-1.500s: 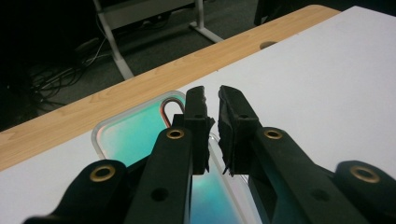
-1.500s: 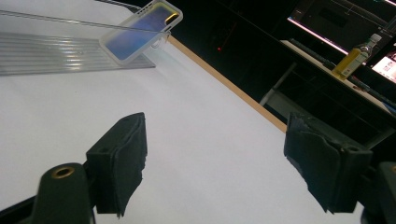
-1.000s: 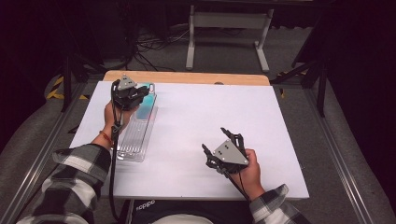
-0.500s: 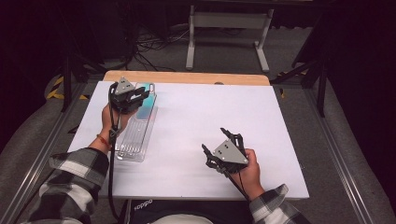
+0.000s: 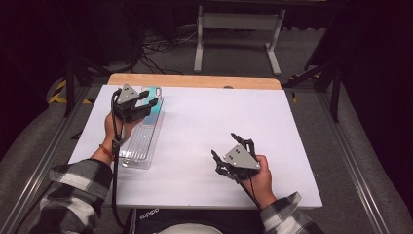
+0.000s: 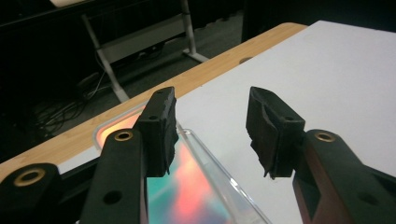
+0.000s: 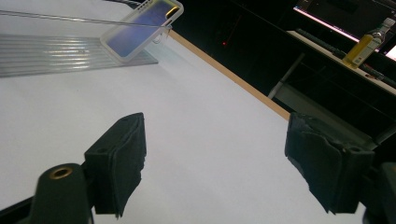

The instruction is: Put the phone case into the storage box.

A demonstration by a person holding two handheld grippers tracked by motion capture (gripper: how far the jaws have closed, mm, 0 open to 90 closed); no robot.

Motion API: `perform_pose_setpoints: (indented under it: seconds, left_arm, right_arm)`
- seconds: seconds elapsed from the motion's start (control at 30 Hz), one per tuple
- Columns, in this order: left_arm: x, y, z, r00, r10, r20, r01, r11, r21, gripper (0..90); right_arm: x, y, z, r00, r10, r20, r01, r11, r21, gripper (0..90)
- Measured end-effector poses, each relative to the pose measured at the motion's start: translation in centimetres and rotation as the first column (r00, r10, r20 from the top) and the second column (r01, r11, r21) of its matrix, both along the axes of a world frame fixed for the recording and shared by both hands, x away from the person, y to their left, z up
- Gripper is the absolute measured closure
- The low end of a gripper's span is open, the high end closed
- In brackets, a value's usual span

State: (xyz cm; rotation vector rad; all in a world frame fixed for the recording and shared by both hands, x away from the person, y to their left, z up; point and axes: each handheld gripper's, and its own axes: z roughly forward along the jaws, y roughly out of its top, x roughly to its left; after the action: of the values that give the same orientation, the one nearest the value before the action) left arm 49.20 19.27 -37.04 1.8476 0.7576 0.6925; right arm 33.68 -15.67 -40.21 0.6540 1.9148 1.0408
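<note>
Phone [image 7: 140, 29] on clear tray [image 7: 56, 56]

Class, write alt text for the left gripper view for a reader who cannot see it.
Two black fingers of the left gripper stand apart with nothing between them, having just been opening, above a phone with a glowing screen in a clear tray. A white table lies beyond.

Left gripper [image 5: 146, 104]: black body, grey three-cornered plate on top, black cable trailing down past the wrist. Jaws black with ragged dark pads; brass-coloured rivets at the arm pivots, small holes in the links. Orange band on the left wrist. Right gripper [image 5: 233, 146]: same build, grey plate with small dark screw holes, black cable running under the hand. Both sleeves black-and-white plaid, cuffs at the wrists.
</note>
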Motion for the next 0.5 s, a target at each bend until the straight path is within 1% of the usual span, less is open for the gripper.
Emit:
perform_pose_setpoints:
  seconds: [0.03,0.1,0.13,0.2,0.27,0.33,0.43,0.5]
  left_arm:
    - [-0.1,0.0,0.0,1.0,0.0,0.005,0.0,1.0,0.008,46.2]
    - [-0.2,-0.1,0.0,1.0,-0.008,0.001,0.008,0.9999,0.008,41.7]
    - [-0.2,-0.1,0.0,0.9999,-0.012,-0.003,0.012,0.9999,0.005,41.7]
    - [-0.3,-0.1,0.0,0.9999,-0.009,-0.008,0.01,0.9999,0.011,35.1]
    - [-0.4,-0.2,0.0,0.9997,-0.019,-0.016,0.019,0.9997,0.013,31.2]
    - [-0.7,-0.2,0.1,0.9998,-0.022,-0.006,0.022,0.9994,0.026,29.1]
    - [-1.0,-0.2,0.1,0.9996,-0.027,0.0,0.027,0.9993,0.026,25.4]
    - [-1.2,-0.2,0.1,0.9995,-0.031,-0.004,0.031,0.9992,0.024,20.1]
  right_arm:
    - [0.0,0.0,0.0,1.0,0.0,-0.001,0.0,1.0,0.001,21.2]
    - [0.0,0.0,0.0,1.0,0.0,-0.004,0.0,1.0,0.003,21.2]
    - [0.1,0.0,0.0,1.0,0.0,-0.004,0.0,1.0,0.004,21.2]
    - [0.1,-0.1,0.0,1.0,0.001,-0.006,-0.001,1.0,0.005,21.1]
    - [0.1,-0.1,0.0,1.0,0.0,-0.007,0.0,1.0,0.005,21.0]
    - [0.1,-0.1,0.0,1.0,0.003,-0.007,-0.003,1.0,0.005,20.9]
    - [0.2,-0.2,0.0,0.9999,-0.001,-0.017,0.001,0.9999,0.013,20.7]
    - [0.3,-0.3,0.0,0.9997,0.01,-0.021,-0.01,0.9997,0.021,19.8]
